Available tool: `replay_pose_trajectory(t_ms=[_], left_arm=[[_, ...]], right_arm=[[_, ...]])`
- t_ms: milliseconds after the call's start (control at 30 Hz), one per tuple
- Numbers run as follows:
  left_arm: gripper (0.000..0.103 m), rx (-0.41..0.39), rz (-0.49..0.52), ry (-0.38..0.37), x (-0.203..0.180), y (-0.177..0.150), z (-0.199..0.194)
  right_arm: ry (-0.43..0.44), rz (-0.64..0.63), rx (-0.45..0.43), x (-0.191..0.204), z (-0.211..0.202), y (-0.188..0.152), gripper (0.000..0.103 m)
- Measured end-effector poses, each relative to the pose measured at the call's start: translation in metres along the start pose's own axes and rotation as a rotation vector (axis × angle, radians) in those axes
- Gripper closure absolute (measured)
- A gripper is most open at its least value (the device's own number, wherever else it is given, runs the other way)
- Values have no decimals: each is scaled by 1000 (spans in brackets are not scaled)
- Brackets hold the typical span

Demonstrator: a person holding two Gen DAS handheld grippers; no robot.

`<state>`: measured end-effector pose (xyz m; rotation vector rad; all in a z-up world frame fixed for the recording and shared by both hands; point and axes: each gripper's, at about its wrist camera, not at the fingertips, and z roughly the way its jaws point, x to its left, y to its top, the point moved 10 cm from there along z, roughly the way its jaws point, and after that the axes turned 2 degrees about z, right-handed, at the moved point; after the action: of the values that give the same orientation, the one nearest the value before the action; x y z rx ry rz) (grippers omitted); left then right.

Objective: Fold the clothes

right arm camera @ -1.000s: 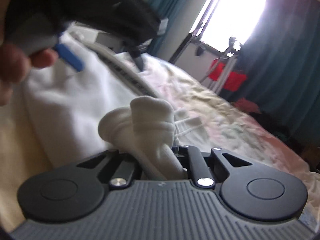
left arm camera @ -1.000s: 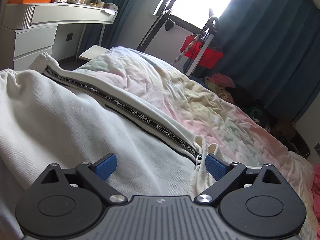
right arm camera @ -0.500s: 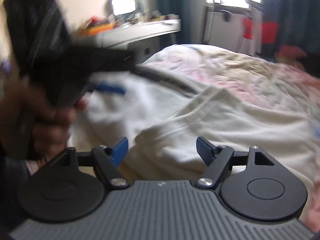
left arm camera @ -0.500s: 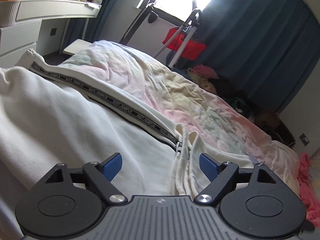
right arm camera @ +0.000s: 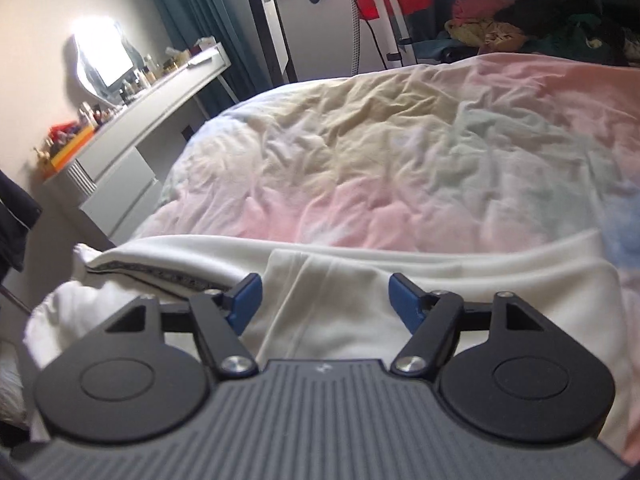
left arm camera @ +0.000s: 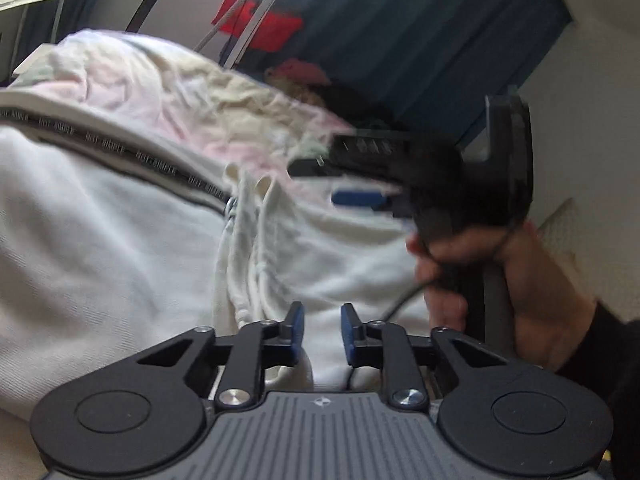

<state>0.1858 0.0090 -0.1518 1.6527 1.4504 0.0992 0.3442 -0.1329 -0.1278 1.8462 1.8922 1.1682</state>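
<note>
A white garment with a black lettered stripe lies spread on the bed, along its near edge, over the pastel bedsheet. The stripe runs lengthwise away to the left, and that is the garment's long axis. The left tool sits low over the cloth just right of a bunched, gathered fold. Its jaws are nearly closed with a narrow gap, and whether any cloth is pinched there cannot be told. The right tool hovers with its jaws wide apart and holding nothing, the garment directly beneath and ahead. Seen from the left wrist, a hand carries it on the right side of the fold. The left tool is nearer the fold.
</note>
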Motion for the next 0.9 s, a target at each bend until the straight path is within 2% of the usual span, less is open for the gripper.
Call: replay_pose_trajectory(t_ms=[33, 133, 200, 300, 433, 533, 600, 667, 800, 833, 900], left_arm=[[92, 22, -2, 16, 3, -5, 6], [96, 40, 20, 34, 5, -11, 14], [103, 40, 34, 34, 4, -12, 16], [103, 16, 42, 39, 2, -10, 10], [103, -54, 36, 20, -1, -3, -18], [103, -12, 27, 60, 11, -11, -13], [103, 11, 27, 78, 15, -14, -6], [103, 13, 51, 91, 14, -14, -2], [102, -8, 67, 90, 11, -10, 0], [101, -13, 72, 92, 10, -9, -1], [89, -33, 118, 123, 4, -6, -9]], right_arm=[[-2, -10, -6, 3, 2, -1, 36], [-10, -41, -25, 11, 8, -3, 49], [-15, -62, -37, 17, 11, -4, 73], [-22, -92, -56, 25, 17, -7, 87], [-32, -133, -81, 37, 25, -10, 91], [-40, -164, -100, 45, 30, -12, 94], [-50, -139, -73, 38, 44, -18, 95], [-51, -101, -53, 30, 57, -24, 95], [-20, -39, -73, 22, 57, -23, 93], [-24, -34, -77, 21, 52, -20, 93], [-40, -33, -88, 20, 37, -15, 92]])
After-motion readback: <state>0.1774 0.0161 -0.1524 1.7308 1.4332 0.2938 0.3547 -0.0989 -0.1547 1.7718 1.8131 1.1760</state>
